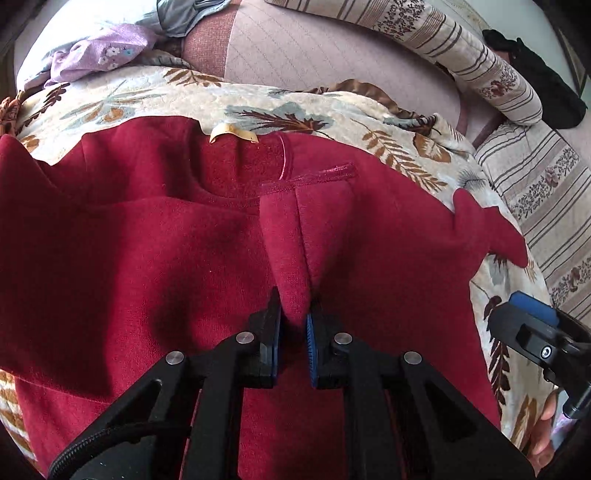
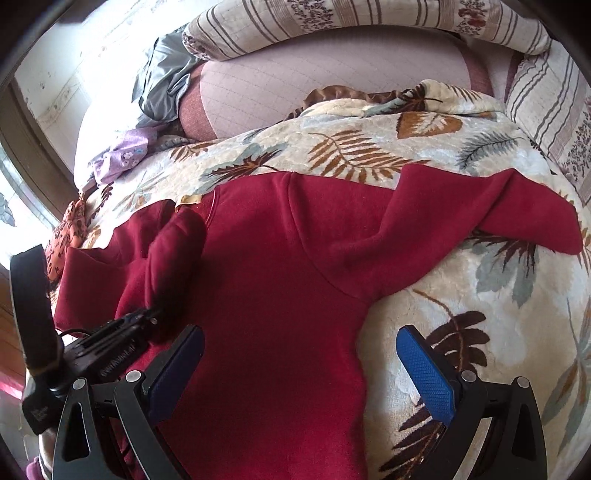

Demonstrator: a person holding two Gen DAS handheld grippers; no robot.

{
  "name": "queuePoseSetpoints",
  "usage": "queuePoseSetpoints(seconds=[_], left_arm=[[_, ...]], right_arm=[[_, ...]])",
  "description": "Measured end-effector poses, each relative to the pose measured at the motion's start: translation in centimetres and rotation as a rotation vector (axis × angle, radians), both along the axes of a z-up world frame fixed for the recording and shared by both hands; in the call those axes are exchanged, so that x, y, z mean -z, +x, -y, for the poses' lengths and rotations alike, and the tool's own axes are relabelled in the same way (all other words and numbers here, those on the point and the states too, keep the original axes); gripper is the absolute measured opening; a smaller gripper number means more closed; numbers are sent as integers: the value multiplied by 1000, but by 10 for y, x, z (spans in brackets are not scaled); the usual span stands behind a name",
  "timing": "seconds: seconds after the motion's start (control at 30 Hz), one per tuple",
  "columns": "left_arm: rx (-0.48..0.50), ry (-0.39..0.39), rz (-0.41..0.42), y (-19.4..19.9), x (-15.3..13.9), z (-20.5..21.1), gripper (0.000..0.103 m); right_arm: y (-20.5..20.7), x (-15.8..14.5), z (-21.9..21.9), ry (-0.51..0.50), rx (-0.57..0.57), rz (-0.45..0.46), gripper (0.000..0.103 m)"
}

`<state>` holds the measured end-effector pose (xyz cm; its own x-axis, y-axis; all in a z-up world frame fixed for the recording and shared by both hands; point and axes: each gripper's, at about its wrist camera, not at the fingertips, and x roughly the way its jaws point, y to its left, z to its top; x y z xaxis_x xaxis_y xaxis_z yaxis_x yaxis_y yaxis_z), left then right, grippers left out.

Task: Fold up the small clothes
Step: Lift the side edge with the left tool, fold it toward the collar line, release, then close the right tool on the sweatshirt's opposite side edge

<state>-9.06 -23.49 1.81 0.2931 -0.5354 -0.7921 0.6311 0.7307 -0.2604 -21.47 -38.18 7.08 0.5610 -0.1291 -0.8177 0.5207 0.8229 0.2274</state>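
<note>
On the leaf-patterned blanket (image 2: 461, 350) the red sweatshirt (image 2: 273, 295) lies spread out, neck end toward the pink mattress (image 2: 332, 81) beyond the blanket. A tan neck label (image 1: 233, 132) shows at the collar.

Your left gripper (image 1: 294, 325) sits over the middle of the sweatshirt. Its fingers (image 1: 313, 343) are drawn nearly together and clamp a narrow ridge of red fabric, the folded-in sleeve (image 1: 284, 236), which runs from the fingertips up toward the collar. In the right wrist view the same gripper (image 2: 147, 317) appears at the sweatshirt's left side, with the sleeve rising out of its tip.

Your right gripper (image 2: 299, 376) hangs above the sweatshirt's lower body. Its fingers (image 2: 428, 380) stand wide apart and nothing is between the blue pads. One finger is over red fabric; the other is over the blanket just beside the sweatshirt's right edge.

The other sleeve (image 2: 480, 214) extends flat to the right of the sweatshirt body, its cuff resting on the blanket.

Beyond the sweatshirt's collar lie a lilac floral garment (image 1: 107, 51) and a grey garment (image 2: 166, 81). Striped pillows (image 2: 351, 22) border the mattress on the far side.
</note>
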Motion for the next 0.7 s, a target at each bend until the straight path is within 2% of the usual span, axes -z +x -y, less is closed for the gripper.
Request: queuePoseSetpoints(seconds=[0.07,0.13,0.2,0.3,0.43,0.5,0.63,0.7], left_arm=[[17,-1,-33,1,-5,-4,20],[42,-33,-50,-1,-16,-15,40],[56,-45,-14,-6,-28,-29,45],[46,-46,42,-10,-46,-57,45],[-60,-65,83,-2,-61,-105,45],[-129,-62,102,5,-65,-129,45],[-235,-79,86,21,-65,-166,45],[-269,-81,84,27,-65,-179,45]], right_arm=[[5,-4,-3,-18,-35,12,103],[10,-6,-6,-40,-58,25,103],[17,-8,-7,-43,-76,39,102],[27,-9,-9,-20,-93,71,99],[41,-4,-12,10,-117,64,93],[46,0,-14,-1,-129,53,81],[68,17,-16,-34,-162,-2,70],[79,27,-15,-29,-175,-27,53]])
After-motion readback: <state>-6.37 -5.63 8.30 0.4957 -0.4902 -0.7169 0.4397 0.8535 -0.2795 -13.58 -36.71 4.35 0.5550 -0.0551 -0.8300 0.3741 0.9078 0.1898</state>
